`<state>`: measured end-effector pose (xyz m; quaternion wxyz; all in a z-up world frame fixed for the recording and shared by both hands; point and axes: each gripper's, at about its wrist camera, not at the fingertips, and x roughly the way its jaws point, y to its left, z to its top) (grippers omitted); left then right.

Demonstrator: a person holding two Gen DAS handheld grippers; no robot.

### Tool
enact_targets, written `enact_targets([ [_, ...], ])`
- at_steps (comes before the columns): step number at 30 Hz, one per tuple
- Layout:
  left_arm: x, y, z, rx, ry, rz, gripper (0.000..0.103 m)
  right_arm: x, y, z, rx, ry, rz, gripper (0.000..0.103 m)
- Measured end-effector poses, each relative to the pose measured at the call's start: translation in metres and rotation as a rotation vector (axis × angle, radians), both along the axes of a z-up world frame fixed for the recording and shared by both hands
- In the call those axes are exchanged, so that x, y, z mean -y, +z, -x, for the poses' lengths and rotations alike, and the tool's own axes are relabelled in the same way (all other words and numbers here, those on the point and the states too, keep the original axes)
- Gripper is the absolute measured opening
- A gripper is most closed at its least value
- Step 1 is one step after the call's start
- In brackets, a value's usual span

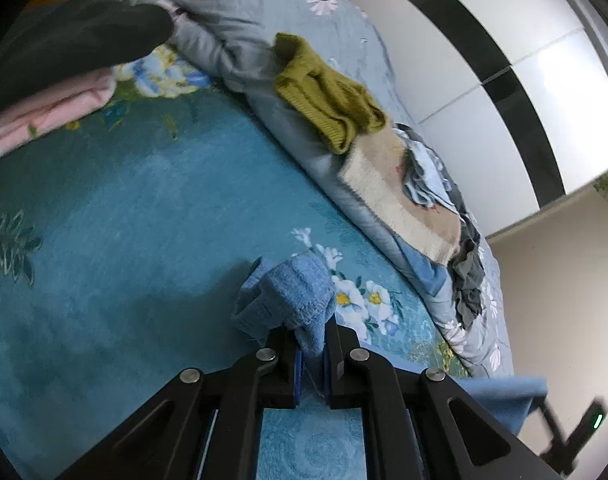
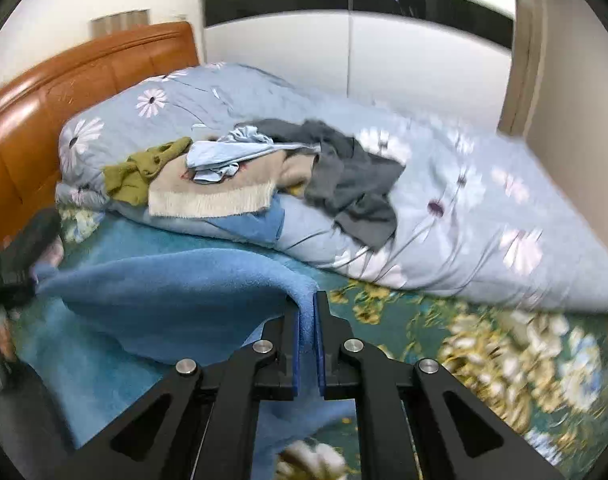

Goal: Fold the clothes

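A blue knit garment [image 1: 288,292] is pinched in my left gripper [image 1: 312,346], which is shut on a bunched corner of it above the teal floral bedspread [image 1: 124,220]. My right gripper [image 2: 308,312] is shut on another edge of the same blue garment [image 2: 164,288], which hangs stretched to the left over the bed. The other gripper shows blurred at the left edge of the right wrist view.
A rolled grey-blue daisy quilt [image 2: 443,208] lies along the bed with a pile on it: an olive sweater [image 1: 327,96], a beige fringed cloth [image 1: 395,200], light blue and dark grey clothes [image 2: 351,176]. Folded pink clothes [image 1: 44,116] lie far left. A brown headboard [image 2: 64,88] and a white wardrobe [image 2: 383,56] stand behind.
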<state>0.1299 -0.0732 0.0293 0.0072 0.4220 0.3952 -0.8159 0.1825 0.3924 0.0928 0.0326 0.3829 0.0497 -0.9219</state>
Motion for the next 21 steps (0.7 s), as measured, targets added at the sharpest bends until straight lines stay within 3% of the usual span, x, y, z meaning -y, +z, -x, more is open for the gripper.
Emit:
enact_targets([
  [2,0.003,-0.005,0.0,0.029,0.017,-0.013,0.008,0.005,-0.043,-0.015,0.107,-0.005,-0.026,0.006],
  [5,0.003,-0.006,-0.001,0.041,0.009,-0.017,0.008,-0.005,-0.117,-0.044,0.307,-0.068,0.048,0.006],
  [7,-0.001,-0.004,-0.002,0.04,-0.007,0.009,0.008,-0.01,-0.138,-0.063,0.363,-0.099,0.082,0.006],
  [13,-0.002,-0.004,-0.003,0.055,-0.001,0.02,0.008,-0.016,-0.155,-0.111,0.471,-0.147,0.14,0.006],
  [17,-0.002,-0.004,-0.005,0.055,0.002,0.019,0.008,-0.039,-0.117,-0.1,0.344,-0.231,0.247,0.008],
  [21,-0.002,-0.004,-0.005,0.056,0.005,0.027,0.008,-0.05,-0.107,-0.045,0.297,-0.319,0.33,0.031],
])
